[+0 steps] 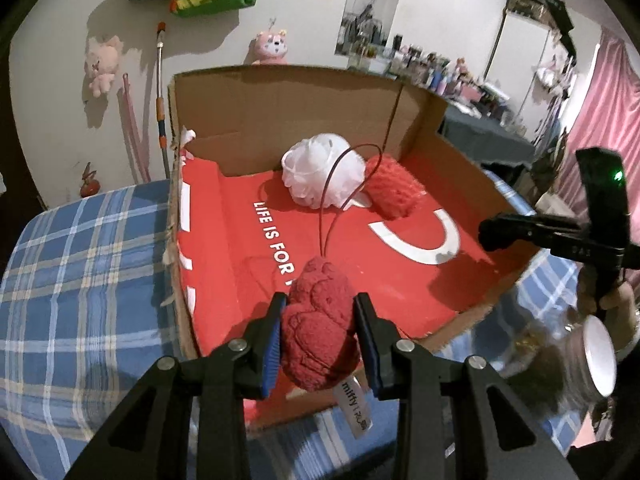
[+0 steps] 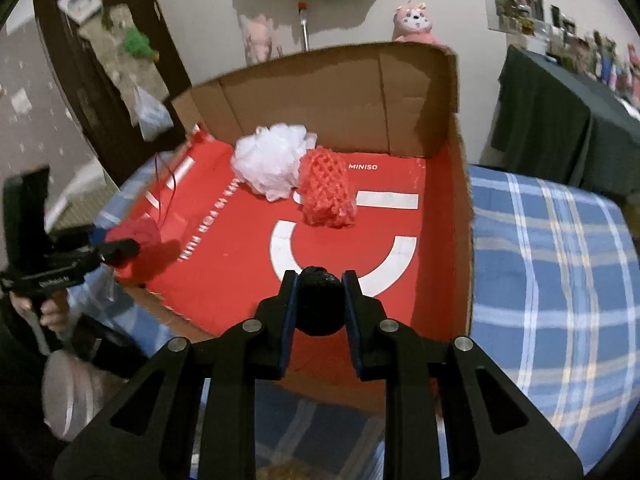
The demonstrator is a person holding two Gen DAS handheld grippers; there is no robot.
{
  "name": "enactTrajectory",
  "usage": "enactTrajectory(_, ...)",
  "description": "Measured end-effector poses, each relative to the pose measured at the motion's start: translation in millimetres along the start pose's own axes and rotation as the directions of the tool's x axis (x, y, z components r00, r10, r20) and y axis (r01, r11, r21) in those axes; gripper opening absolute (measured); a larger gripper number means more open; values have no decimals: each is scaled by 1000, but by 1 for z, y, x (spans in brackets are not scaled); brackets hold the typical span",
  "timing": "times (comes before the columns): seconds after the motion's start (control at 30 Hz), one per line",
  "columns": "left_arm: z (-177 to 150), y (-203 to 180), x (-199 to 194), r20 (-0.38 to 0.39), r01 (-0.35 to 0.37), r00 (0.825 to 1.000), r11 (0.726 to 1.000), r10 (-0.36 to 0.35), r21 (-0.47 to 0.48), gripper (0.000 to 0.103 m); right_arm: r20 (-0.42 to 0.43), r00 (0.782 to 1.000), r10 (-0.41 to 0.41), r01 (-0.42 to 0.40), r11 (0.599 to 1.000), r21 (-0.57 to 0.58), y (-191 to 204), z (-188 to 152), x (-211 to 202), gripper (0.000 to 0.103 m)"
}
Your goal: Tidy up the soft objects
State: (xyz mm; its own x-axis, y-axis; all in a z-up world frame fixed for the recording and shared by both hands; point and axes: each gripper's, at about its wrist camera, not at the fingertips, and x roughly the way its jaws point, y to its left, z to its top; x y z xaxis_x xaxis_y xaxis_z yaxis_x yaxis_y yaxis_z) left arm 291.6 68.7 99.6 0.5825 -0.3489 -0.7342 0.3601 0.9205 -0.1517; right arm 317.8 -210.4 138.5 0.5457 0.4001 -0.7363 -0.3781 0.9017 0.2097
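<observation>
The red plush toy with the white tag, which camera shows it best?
The left wrist view. There the red plush toy fills the foreground, clamped in the left gripper, with its stitched texture, cord loop and white tag all clear. The right wrist view shows it only small and blurred at the left edge, partly hidden by the jaws.
</observation>
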Motion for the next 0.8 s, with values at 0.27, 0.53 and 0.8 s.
enactTrajectory(0.27, 13, -1, 29, -74, -97, 992, 995, 99, 28, 36, -92, 991, -99, 94, 994, -54, -5, 16, 34, 21)
enactTrajectory(0.53, 16, 0, 41, -105, -132, 985, 990, 136, 40, 37, -137, 978, -159, 147, 985, -94, -3, 21, 49, 21)
enactTrajectory(0.8, 18, -3, 46, -110, -155, 981, 986, 161, 56, 38, -142, 963, -229, 209, 967, -146, 3, 21, 56, 21)
